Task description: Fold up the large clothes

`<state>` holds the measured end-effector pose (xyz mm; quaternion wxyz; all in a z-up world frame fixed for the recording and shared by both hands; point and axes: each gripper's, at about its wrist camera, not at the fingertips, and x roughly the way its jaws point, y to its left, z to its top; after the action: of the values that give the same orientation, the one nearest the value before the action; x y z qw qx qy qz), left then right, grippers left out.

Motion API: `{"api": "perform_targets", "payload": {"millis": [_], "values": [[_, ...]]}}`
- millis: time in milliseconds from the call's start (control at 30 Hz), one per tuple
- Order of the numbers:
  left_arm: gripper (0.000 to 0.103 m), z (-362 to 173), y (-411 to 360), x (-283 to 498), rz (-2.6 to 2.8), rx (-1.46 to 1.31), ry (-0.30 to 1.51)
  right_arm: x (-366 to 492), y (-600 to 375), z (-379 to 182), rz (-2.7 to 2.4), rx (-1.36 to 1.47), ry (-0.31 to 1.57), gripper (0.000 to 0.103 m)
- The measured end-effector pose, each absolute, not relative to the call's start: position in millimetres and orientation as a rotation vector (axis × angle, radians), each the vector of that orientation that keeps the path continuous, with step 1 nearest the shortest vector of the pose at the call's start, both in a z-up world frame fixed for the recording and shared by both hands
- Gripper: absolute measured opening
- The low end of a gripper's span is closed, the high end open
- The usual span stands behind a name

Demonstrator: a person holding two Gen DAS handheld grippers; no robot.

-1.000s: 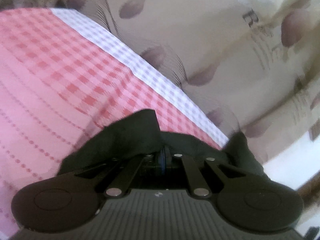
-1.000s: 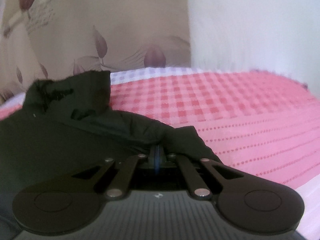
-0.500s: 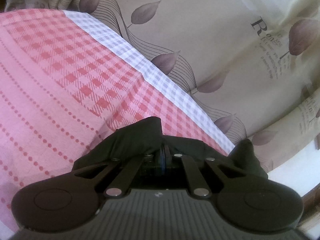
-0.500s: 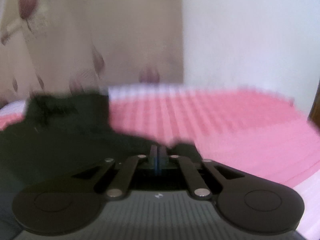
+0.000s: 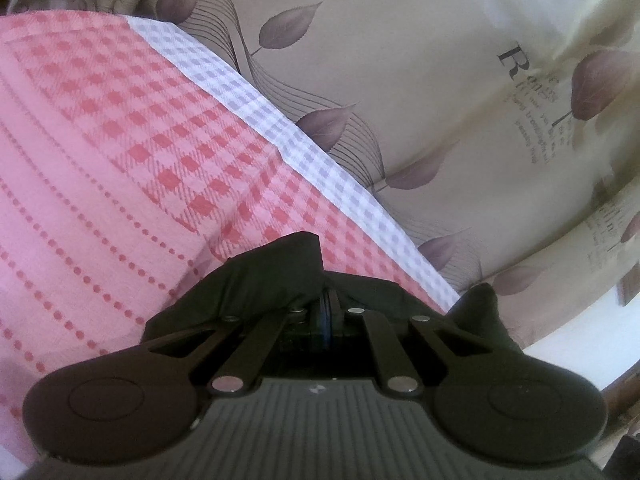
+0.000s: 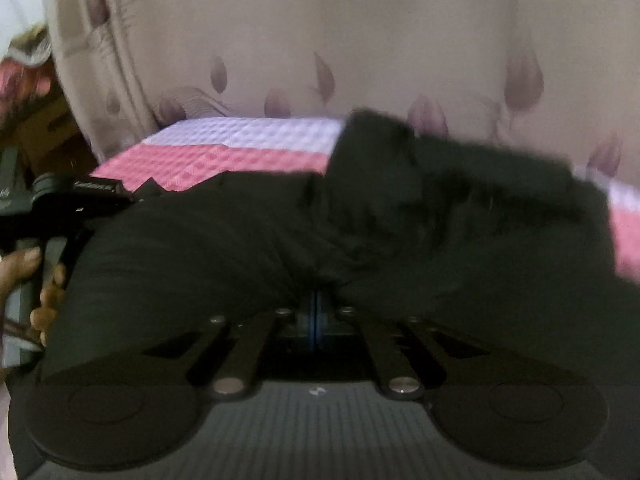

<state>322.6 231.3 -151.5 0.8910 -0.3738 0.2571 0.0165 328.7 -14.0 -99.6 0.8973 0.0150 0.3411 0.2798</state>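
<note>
Both ends are pinched. Your left gripper (image 5: 329, 305) is clenched on a corner of the black garment (image 5: 256, 280); the cloth bunches over its jaws and falls away below and to its right, out of the left wrist view. Your right gripper (image 6: 316, 308) is clenched on the same black garment (image 6: 360, 240), which fills that view ahead of the jaws and piles up ahead and to the right.

Key relation: from the right gripper, the left gripper's body (image 6: 60, 196) and your hand (image 6: 40, 280) on its handle sit just off to the left, at about the same level. So the two held points look close together, and the garment's bulk hangs or lies between and ahead of them, over the pink checked bed (image 6: 208, 160).

The right wrist view is blurred, so I cannot tell the garment's long axis or whether its far edge rests flat on the bed. The curtain (image 5: 400, 80) lies straight ahead, beyond the bed edge.

My read: a fold is in progress, one edge being brought to the other. The left gripper is the anchor, the right one carries. Align the right corner beside the left before you let go.
</note>
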Motion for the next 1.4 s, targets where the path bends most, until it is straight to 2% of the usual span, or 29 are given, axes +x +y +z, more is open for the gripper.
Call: {"api": "perform_targets", "payload": {"millis": [133, 233, 400, 533, 667, 767, 900, 933, 967, 1100, 1200, 1400], "values": [[0.011, -151, 230, 323, 0.041, -0.766, 0.538, 326, -11, -103, 0.582, 0.025, 0.703, 0.0], [0.011, -151, 229, 324, 0.041, -0.761, 0.541, 333, -33, -97, 0.614, 0.154, 0.714, 0.0], [0.011, -151, 229, 324, 0.041, -0.764, 0.54, 321, -134, -72, 0.473, 0.402, 0.649, 0.001], [0.011, -151, 230, 324, 0.04, -0.763, 0.541, 327, -215, -93, 0.285, 0.537, 0.695, 0.0], [0.011, -151, 229, 324, 0.042, -0.754, 0.543, 329, -243, -135, 0.264, 0.636, 0.71, 0.0], [0.011, -150, 229, 323, 0.042, -0.752, 0.544, 334, -232, -137, 0.243, 0.575, 0.715, 0.0], [0.011, -151, 229, 323, 0.037, -0.759, 0.544, 327, -249, -134, 0.25, 0.645, 0.742, 0.0], [0.011, -150, 231, 323, 0.034, -0.76, 0.544, 320, -250, -125, 0.232, 0.639, 0.725, 0.006], [0.011, -150, 231, 323, 0.033, -0.759, 0.544, 311, -250, -115, 0.229, 0.626, 0.695, 0.007], [0.011, -151, 231, 322, 0.032, -0.763, 0.543, 261, -243, -86, 0.217, 0.424, 0.603, 0.007], [0.011, -150, 231, 322, 0.033, -0.759, 0.543, 240, -234, -102, 0.167, 0.269, 0.621, 0.005], [0.011, -149, 229, 323, 0.04, -0.75, 0.544, 242, -237, -129, 0.144, 0.321, 0.595, 0.003]]}}
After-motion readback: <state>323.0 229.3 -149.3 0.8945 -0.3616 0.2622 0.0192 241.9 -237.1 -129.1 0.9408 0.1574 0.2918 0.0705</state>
